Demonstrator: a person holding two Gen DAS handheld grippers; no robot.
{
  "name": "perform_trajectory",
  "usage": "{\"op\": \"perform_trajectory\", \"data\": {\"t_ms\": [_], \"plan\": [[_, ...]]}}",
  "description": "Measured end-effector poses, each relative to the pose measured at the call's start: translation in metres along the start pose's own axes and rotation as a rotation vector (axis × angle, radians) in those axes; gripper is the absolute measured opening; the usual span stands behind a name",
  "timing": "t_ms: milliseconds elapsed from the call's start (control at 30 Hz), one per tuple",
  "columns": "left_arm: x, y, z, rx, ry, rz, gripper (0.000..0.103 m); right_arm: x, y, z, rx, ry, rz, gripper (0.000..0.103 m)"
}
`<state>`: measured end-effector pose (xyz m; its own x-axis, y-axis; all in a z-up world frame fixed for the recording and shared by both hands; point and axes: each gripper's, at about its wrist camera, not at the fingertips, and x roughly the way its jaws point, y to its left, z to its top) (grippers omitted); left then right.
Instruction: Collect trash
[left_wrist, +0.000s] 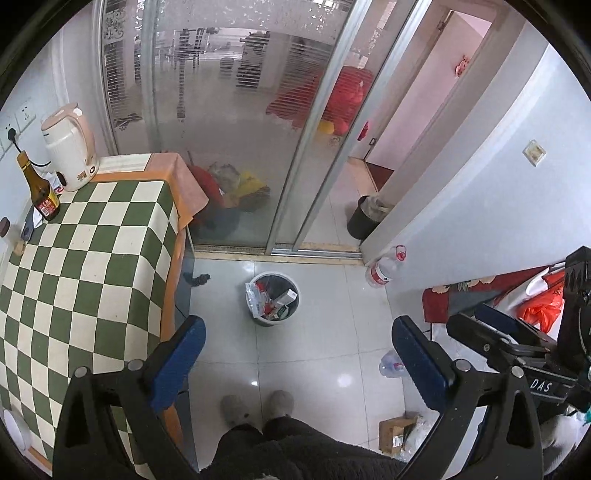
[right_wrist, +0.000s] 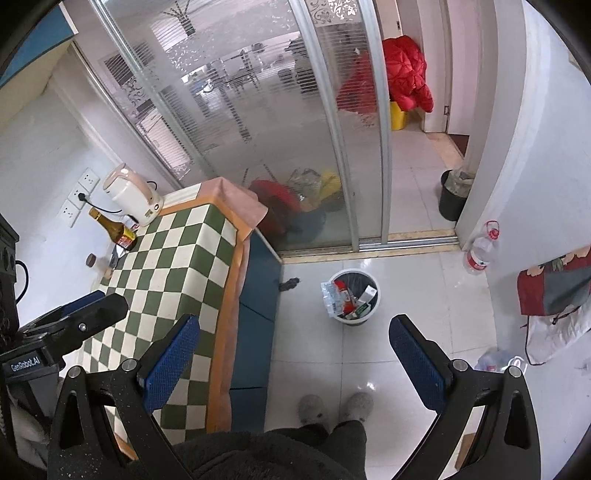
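Observation:
A white trash bin (left_wrist: 272, 298) stands on the tiled floor, holding several boxes and wrappers; it also shows in the right wrist view (right_wrist: 354, 297). My left gripper (left_wrist: 298, 332) is open and empty, held high above the floor near the bin. My right gripper (right_wrist: 294, 332) is open and empty at a similar height; it shows at the right of the left wrist view (left_wrist: 491, 325). A crushed clear plastic bottle (left_wrist: 392, 364) lies on the floor to the right, seen also in the right wrist view (right_wrist: 496, 360). A small cardboard box (left_wrist: 397, 434) lies near my feet.
A table with a green checked cloth (left_wrist: 85, 273) stands at the left, bearing a kettle (left_wrist: 70, 147) and a brown bottle (left_wrist: 40, 188). A large water bottle (left_wrist: 384, 267) stands by the wall. A black bin (left_wrist: 364, 218) sits past the glass sliding door (left_wrist: 236, 129). An orange bag (left_wrist: 543, 308) lies at right.

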<state>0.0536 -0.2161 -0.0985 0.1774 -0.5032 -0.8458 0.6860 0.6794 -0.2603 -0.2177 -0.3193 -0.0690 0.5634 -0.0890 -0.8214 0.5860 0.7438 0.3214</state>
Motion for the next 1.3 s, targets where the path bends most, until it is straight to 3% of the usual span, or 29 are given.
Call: {"op": "perform_trajectory", "data": {"t_ms": [1300], "plan": [[0.012,-0.029,-0.01,0.016,0.065,-0.041,0.103,0.0,-0.024,-0.004,0.02,0.052,0.038,0.103]]}}
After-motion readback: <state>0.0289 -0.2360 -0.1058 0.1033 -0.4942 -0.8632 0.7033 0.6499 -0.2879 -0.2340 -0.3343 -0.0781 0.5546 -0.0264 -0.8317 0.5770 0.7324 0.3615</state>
